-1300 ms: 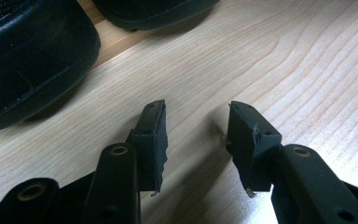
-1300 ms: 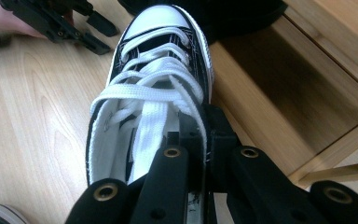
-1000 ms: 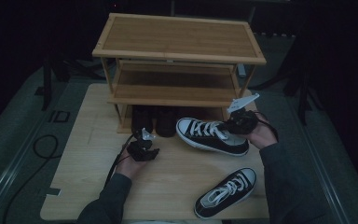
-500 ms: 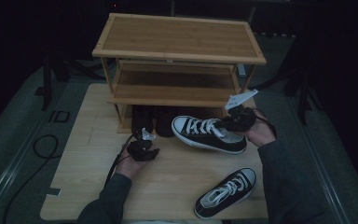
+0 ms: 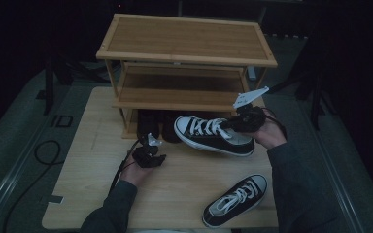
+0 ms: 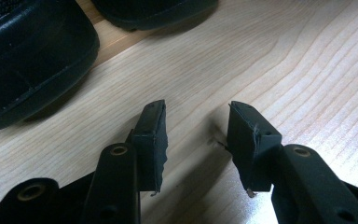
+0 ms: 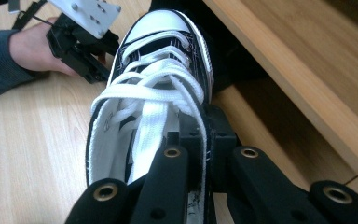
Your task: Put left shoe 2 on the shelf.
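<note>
Pinching the sneaker's (image 5: 212,136) collar edge, right hand-held gripper (image 5: 246,118) beside the rack (image 5: 184,60); left hand-held gripper (image 5: 148,154) agape over bare table (image 5: 92,145).

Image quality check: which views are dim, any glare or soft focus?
High view: dim, the surroundings nearly black, the rack and table readable. Left gripper view: bright, glare on the table at lower right, the dark shoe soft. Right gripper view: well lit, the sneaker sharp, the near jaws slightly soft.
</note>
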Demonstrator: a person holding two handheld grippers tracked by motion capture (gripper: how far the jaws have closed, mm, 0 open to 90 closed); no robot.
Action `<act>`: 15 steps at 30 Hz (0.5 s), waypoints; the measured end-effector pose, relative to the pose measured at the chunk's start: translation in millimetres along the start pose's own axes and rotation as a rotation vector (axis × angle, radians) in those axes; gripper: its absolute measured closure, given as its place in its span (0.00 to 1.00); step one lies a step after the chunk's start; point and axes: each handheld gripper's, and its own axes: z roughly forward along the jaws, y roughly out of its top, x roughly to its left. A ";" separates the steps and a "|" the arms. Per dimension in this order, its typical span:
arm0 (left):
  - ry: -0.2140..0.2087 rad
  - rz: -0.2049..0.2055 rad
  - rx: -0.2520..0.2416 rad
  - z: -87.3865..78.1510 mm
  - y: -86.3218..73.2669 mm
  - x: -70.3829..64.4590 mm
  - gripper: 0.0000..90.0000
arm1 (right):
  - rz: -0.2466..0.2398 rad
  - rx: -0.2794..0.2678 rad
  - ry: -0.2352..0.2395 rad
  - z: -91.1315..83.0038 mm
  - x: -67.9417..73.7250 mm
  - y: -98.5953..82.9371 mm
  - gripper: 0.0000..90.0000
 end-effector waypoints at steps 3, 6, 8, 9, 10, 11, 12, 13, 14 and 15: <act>0.000 0.000 0.000 0.0 0.0 0.0 0.64 | -0.006 -0.004 0.004 -1.5 1.9 5.6 0.98; 0.000 0.000 0.000 0.0 0.0 0.0 0.64 | -0.006 -0.006 0.006 -2.2 2.4 8.1 0.98; -0.001 0.000 0.000 0.0 0.0 0.0 0.64 | -0.010 -0.010 0.009 -3.0 2.5 10.4 0.98; -0.001 0.000 -0.001 0.0 -0.1 0.0 0.64 | -0.006 -0.016 0.009 -4.3 2.4 12.6 0.98; -0.001 0.000 -0.001 0.0 -0.1 0.0 0.64 | -0.006 -0.016 0.009 -4.3 2.4 12.6 0.98; 0.000 0.000 -0.002 0.0 -0.2 -0.1 0.64 | 0.001 -0.024 0.012 -5.9 2.6 14.9 0.98; 0.000 0.000 -0.002 0.0 -0.2 -0.1 0.64 | 0.001 -0.024 0.012 -5.9 2.6 14.9 0.98; -0.001 0.000 0.000 -0.1 -0.1 0.0 0.64 | -0.002 -0.031 0.013 -7.4 2.6 17.5 0.98; -0.001 0.000 0.000 -0.1 -0.1 0.0 0.64 | -0.002 -0.031 0.013 -7.4 2.6 17.5 0.98; 0.001 0.002 0.001 0.0 -0.1 0.0 0.64 | -0.009 -0.037 0.014 -8.8 2.9 20.5 0.98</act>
